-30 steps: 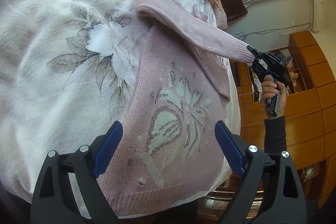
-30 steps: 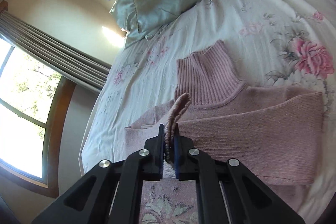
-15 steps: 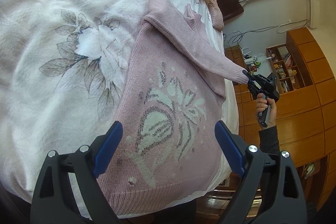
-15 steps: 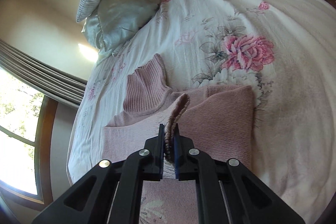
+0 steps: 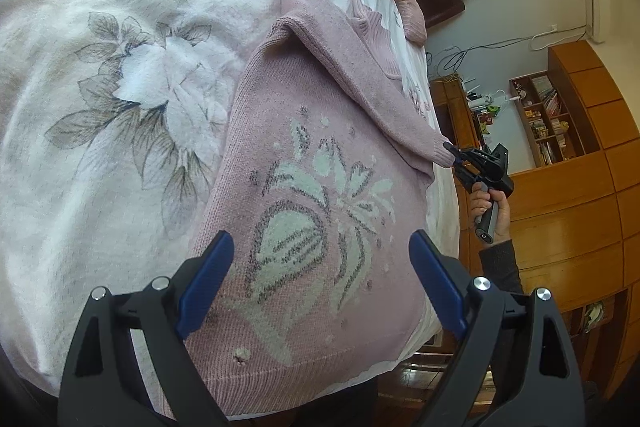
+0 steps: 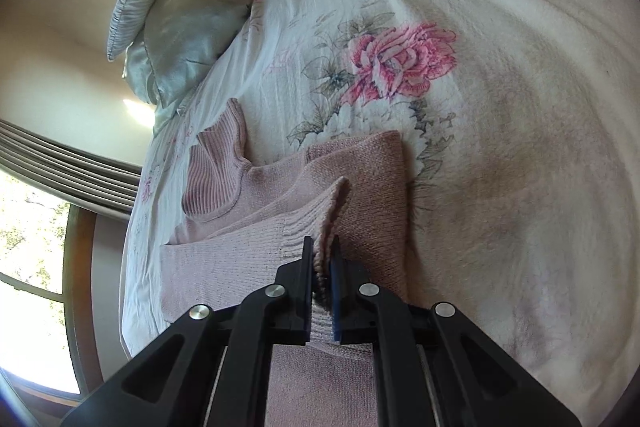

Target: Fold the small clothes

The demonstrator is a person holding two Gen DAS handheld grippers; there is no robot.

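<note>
Bed (image 5: 80,187): white quilted cover, soft and nubbly, printed with grey leaves and a pink rose (image 6: 400,61); satin pillows (image 6: 188,23) at the head.

Sweater (image 5: 320,227): pink knit, ribbed turtleneck (image 6: 216,171), pale woven flower motif on the front. It lies flat along the bed's side edge, hem at the near corner, hanging slightly over.

Change over the last second: the far sleeve (image 5: 360,79) has been drawn across the chest, from raised and taut to low and diagonal, its ribbed cuff (image 5: 442,153) now at the opposite side edge of the body, over the bed's edge. Judgement: first sleeve fold nearly done; cuff wants laying down and letting go.

Right gripper (image 6: 321,263): jaws closed narrow on the cuff, knit bunched between the pads. Person's hand (image 5: 490,207) on its handle, dark sleeve.

Left gripper (image 5: 320,283): spread wide, blue pads, holding nothing, hovering above the motif near the hem.
</note>
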